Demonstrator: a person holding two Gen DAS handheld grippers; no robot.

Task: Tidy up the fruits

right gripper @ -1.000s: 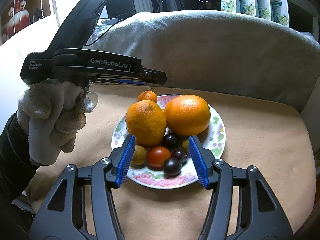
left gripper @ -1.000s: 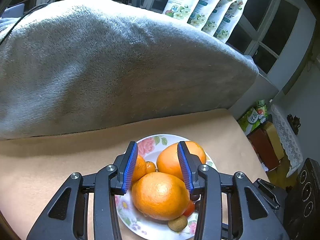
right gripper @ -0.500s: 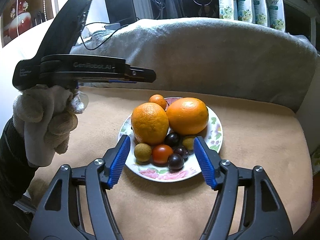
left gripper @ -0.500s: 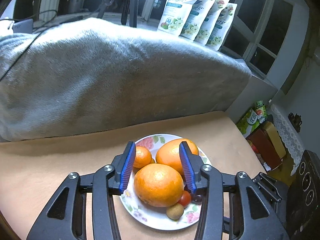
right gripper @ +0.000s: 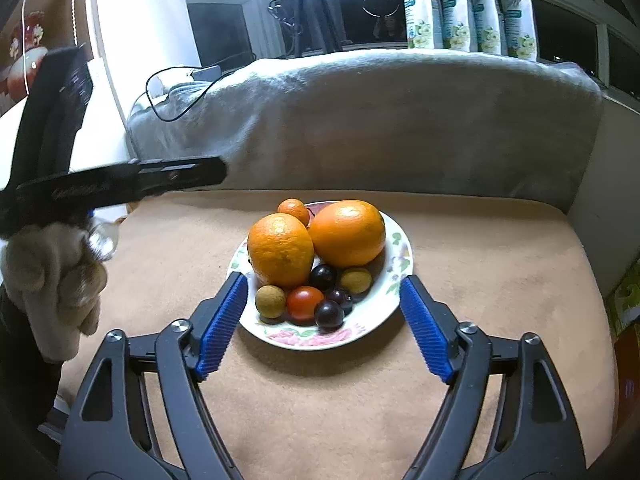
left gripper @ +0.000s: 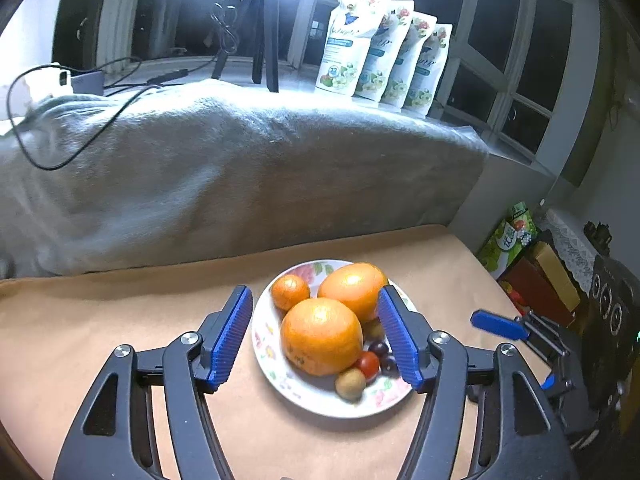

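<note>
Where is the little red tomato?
In the right wrist view the red tomato sits at the near edge of the flowery plate, between a brownish-green fruit and a dark plum.

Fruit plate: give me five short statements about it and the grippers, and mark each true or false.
1. The plate holds two large oranges and one small one. True.
2. The right gripper grips the red tomato. False: its jaws, just opening, stand wide and hold nothing.
3. The plate sits on a tan cloth. True.
4. The left gripper is shut. False: it is open and empty.
5. Bananas lie beside the oranges. False: only small round fruits.
</note>
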